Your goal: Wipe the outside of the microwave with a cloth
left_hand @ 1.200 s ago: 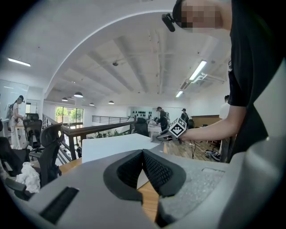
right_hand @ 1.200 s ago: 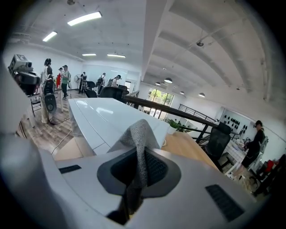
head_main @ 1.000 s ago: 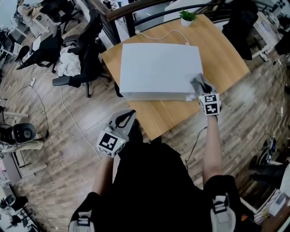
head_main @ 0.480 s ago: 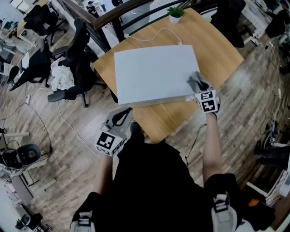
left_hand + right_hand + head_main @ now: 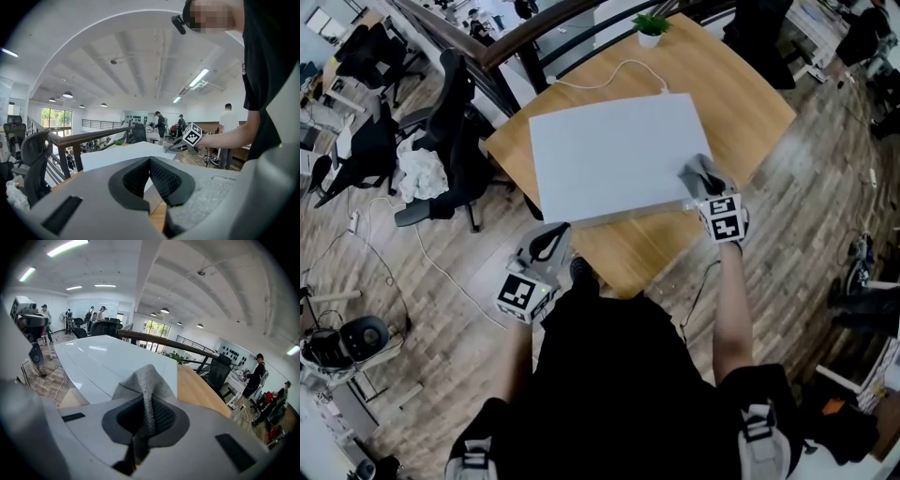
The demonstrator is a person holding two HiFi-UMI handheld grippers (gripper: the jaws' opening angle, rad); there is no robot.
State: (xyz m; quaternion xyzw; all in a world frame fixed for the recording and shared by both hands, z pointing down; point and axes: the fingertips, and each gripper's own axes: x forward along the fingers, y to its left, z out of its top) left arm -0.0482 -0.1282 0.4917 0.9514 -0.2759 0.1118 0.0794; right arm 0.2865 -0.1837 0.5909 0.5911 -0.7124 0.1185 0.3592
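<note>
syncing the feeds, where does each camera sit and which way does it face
Head view: on the person's head, steeply down on microwave and table; torso, both arms show.
Left gripper view: on left gripper, facing across the table; shut fingers, torso show.
Right gripper view: on right gripper, along the microwave top; fingers pinching cloth.
Shared: all show the microwave.

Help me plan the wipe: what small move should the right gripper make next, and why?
Probably drag the cloth leftward across the top of the microwave: the right gripper is shut on the cloth at its near right corner, and most of that top lies leftward.
</note>
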